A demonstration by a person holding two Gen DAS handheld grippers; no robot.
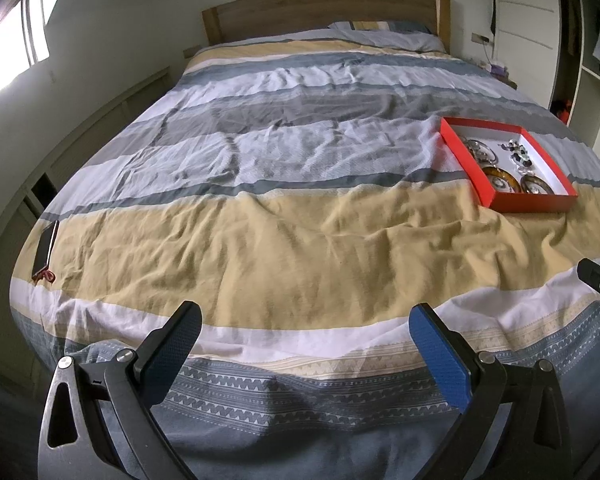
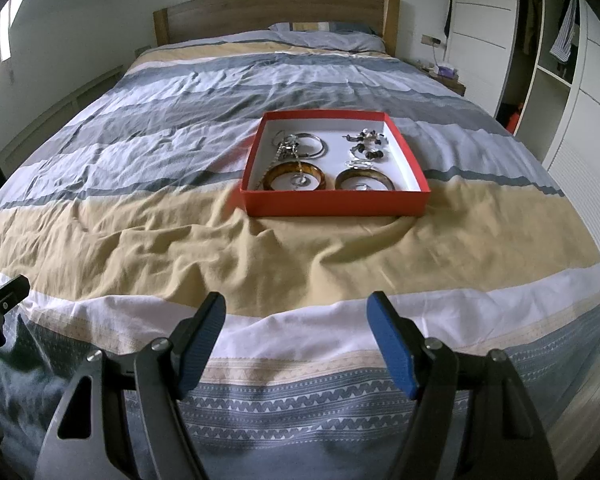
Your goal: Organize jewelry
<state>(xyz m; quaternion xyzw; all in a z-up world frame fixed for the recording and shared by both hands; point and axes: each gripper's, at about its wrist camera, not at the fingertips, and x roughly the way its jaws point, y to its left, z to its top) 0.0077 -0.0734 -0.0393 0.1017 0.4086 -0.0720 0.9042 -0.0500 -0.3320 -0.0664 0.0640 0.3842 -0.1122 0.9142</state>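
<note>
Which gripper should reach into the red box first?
Right. The red box lies straight ahead of the open right gripper; for the left gripper, also open, it sits far off to the right.

The duvet cover (image 2: 180,216) on the bed is matt woven cloth, creased and rumpled, with a finer patterned weave along the foot edge. The headboard (image 2: 276,12) is wood with a visible grain and a dull finish. The red box (image 2: 336,203) looks like smooth matt cardboard, white inside. In it, two amber bangles (image 2: 294,172) look glossy and translucent, like resin or plastic, and the thin hoops (image 2: 314,146) are shiny metal. The gripper fingers (image 2: 392,344) carry blue textured pads on matt black frames.
</note>
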